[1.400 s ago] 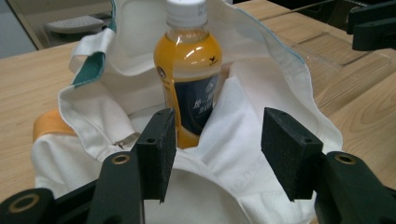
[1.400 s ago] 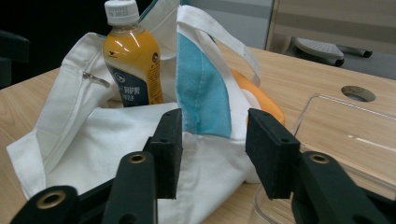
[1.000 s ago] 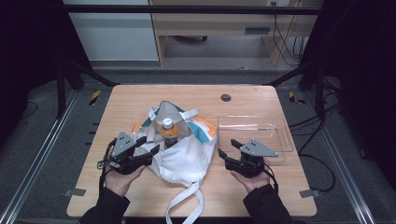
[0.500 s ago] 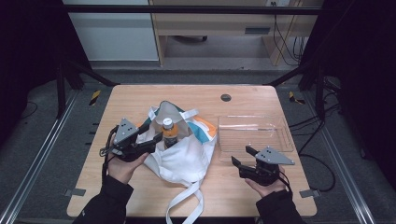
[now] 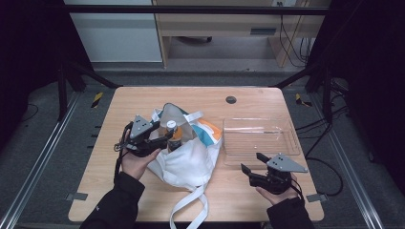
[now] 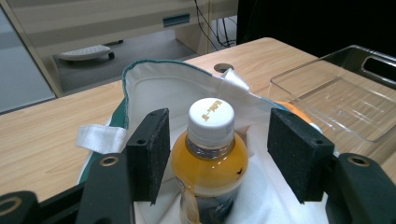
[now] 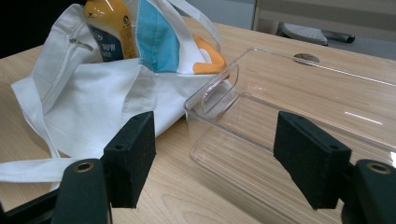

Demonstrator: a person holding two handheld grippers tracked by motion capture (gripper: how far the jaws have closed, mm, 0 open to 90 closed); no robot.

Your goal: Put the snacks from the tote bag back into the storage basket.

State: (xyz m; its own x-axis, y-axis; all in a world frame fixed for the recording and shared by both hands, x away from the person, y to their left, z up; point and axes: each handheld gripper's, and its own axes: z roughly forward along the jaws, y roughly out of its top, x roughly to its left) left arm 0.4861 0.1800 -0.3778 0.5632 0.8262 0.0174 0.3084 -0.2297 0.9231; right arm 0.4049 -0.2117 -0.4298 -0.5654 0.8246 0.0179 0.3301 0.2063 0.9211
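Left tool (image 6: 212,156) open, bottle (image 6: 209,161) between pads

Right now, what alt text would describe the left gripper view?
A bottle of orange drink with a white cap stands in a white cloth bag between two open black jaws, untouched. A clear plastic tray sits right on the wooden table.

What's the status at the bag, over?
Left gripper open around bottle, not gripping. Right gripper open, jaws just opening, empty. Bag surrounds bottle.
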